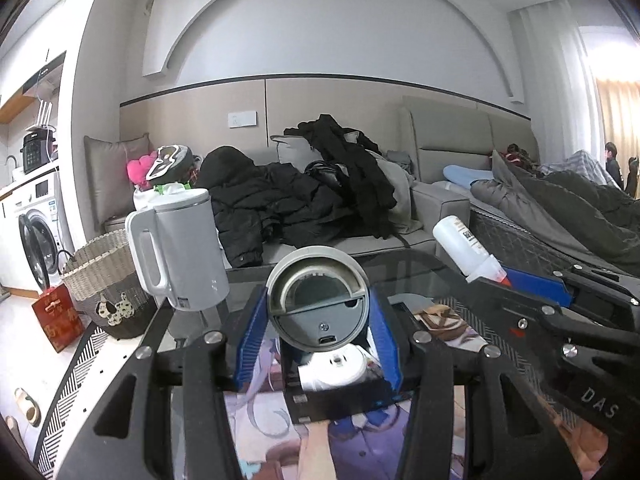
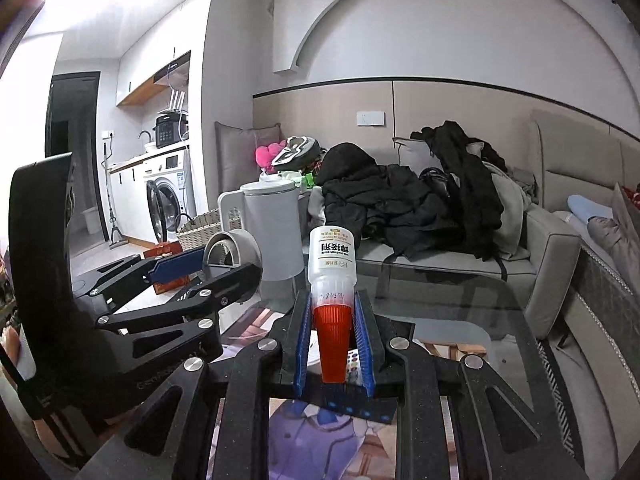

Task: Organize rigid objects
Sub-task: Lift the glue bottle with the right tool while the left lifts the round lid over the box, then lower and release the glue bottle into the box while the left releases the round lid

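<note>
Grey plastic fills the left gripper: its blue fingers pinch a round grey device, face toward the camera, above the glass table. The right gripper pinches an inverted glue bottle by its orange cap, white body pointing up and away. Judging from this, both things are being carried to a spot; setting each down upright, one at a time, near the kettle at ten o'clock would keep them from toppling. Both grippers sit level, side by side, the right one at three o'clock of the left.
</note>
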Tool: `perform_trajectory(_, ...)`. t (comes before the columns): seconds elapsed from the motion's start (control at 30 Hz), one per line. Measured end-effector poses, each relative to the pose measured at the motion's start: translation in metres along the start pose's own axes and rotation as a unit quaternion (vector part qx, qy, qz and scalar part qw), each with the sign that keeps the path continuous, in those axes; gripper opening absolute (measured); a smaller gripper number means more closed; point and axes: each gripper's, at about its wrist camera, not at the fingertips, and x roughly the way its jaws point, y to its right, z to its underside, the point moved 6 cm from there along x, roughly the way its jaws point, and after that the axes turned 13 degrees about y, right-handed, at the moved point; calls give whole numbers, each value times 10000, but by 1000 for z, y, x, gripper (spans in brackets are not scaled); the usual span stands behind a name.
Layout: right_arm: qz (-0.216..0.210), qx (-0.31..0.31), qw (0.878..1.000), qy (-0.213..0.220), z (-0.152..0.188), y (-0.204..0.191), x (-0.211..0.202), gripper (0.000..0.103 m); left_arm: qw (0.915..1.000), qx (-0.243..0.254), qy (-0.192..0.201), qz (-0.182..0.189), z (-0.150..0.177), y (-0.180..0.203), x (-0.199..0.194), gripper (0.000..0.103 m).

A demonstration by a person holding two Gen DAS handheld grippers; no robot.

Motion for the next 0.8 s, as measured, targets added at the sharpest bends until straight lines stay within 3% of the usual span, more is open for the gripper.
perform_trajectory(0.27,70,189,9994,-290,5,15,48,20,9991,-243,-349,-31,10,-7,44,48)
perform_trajectory(0.53,104,610,9923,-1071,33,37,104,20,9933,-586,-986,-156,34,-14,82,48)
perform_trajectory(0.63,159,629,9912,-1152,41,43,113,20,9907,-641,-1191,-168,44,-16,94,48)
perform_trajectory(0.8,85,862,9823,-1662,64,51,132,20,9841,-666,-1635,-171,63,-15,111,48)
